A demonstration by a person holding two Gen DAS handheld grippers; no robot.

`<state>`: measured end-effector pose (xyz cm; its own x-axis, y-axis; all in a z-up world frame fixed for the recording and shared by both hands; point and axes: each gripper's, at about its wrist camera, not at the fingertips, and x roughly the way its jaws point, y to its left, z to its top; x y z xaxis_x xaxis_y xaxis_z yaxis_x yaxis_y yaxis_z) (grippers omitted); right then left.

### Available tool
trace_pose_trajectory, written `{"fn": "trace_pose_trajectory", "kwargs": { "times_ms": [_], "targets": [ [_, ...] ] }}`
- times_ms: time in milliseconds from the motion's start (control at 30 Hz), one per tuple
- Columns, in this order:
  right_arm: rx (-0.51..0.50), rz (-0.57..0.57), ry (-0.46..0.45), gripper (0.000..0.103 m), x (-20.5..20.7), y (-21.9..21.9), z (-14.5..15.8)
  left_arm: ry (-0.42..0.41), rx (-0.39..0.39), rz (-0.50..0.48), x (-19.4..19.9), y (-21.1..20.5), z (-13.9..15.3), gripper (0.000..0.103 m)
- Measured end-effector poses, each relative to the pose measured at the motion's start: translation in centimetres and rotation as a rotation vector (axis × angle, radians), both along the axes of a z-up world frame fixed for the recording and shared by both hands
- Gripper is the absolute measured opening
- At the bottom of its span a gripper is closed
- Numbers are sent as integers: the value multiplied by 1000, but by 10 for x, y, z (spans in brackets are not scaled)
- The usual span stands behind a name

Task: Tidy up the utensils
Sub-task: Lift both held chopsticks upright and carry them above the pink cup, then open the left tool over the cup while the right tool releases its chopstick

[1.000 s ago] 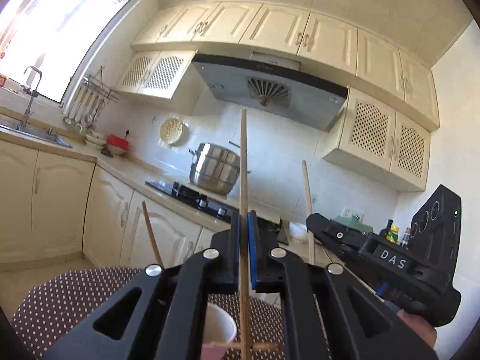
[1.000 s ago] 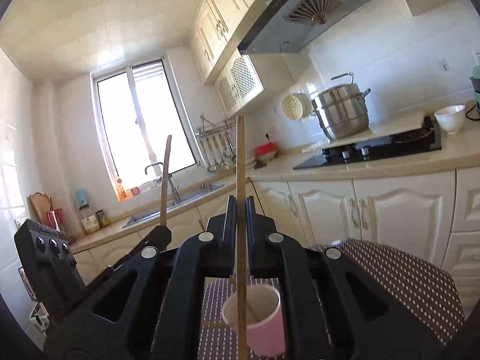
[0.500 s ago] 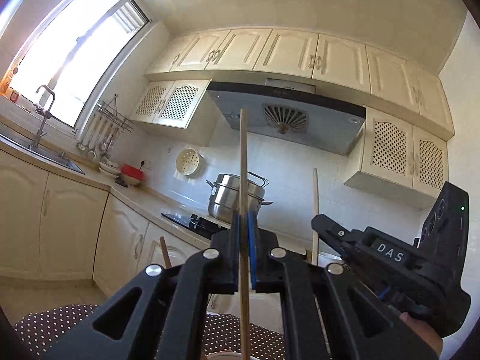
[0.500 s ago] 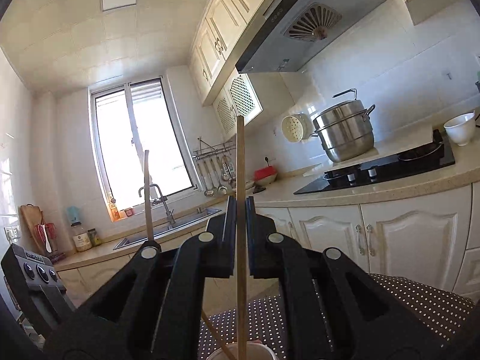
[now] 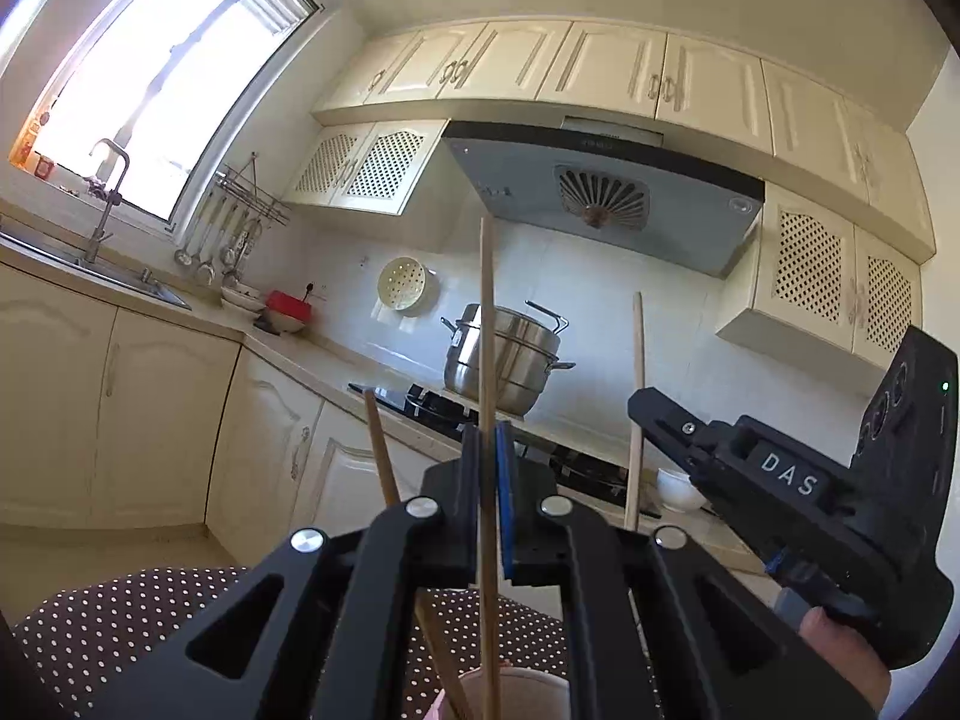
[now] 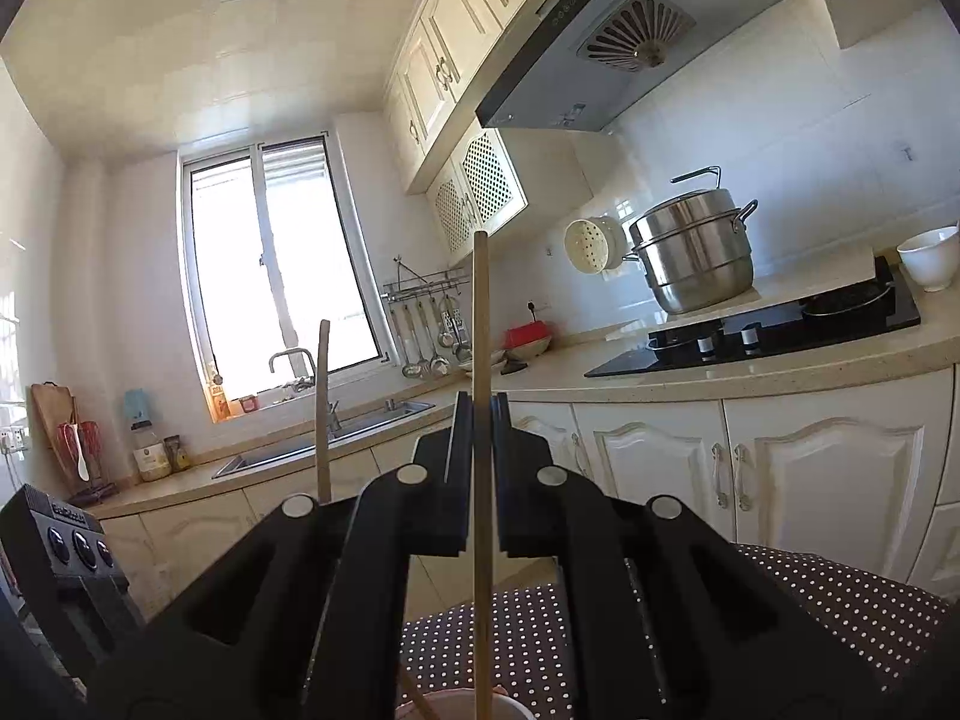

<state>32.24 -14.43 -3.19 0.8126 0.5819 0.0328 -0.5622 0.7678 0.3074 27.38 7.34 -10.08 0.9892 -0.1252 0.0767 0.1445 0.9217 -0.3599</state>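
My left gripper [image 5: 487, 462] is shut on an upright wooden chopstick [image 5: 486, 330]. Its lower end drops toward the mouth of a pink cup [image 5: 516, 690] at the bottom edge. A second chopstick [image 5: 379, 456] leans in that cup. To the right, the right gripper [image 5: 645, 414] grips its own upright chopstick [image 5: 637, 360]. In the right wrist view my right gripper [image 6: 480, 438] is shut on that chopstick [image 6: 480, 324], above the cup's rim [image 6: 510, 705]. The left gripper's body [image 6: 66, 540] and its chopstick [image 6: 323, 408] show at the left.
The cup stands on a round table with a brown polka-dot cloth [image 5: 120, 618]. Behind it runs a kitchen counter with a sink [image 6: 324, 444], a black hob [image 6: 780, 330], a steel pot [image 6: 696, 252] and a white bowl [image 6: 930, 255]. A hand [image 5: 840, 642] holds the right gripper.
Both grippers have shifted across the table with their chopsticks still gripped. The cup, in fuller view a second ago, now shows only its rim at the bottom edge.
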Motion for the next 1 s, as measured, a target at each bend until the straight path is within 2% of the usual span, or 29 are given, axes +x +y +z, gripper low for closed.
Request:
{"fn": "trace_pose_trajectory", "kwargs": {
  "times_ms": [467,500,533,600,733,833,1000],
  "targets": [
    [-128,-4,21,7,-35,-2,-10,121,97,-36,-18,-2,-7,7],
    [-135,-2,27,7,-37,-1,-11,132,99,-37,-20,-1,-8,11],
    [-142,-5,31,7,-39,-1,-12,140,101,-29,-23,1,-9,30],
    [-165,-15,43,7,-42,-1,-16,152,103,-19,-28,6,-11,50],
    [-190,-38,70,7,-46,-4,-26,185,113,-8,-38,14,-12,51],
    [-190,-55,84,8,-50,-8,-32,219,116,-2,-44,19,-11,60],
    [-195,-75,98,9,-56,-10,-36,217,158,25,-58,20,-6,71]
  ]
}}
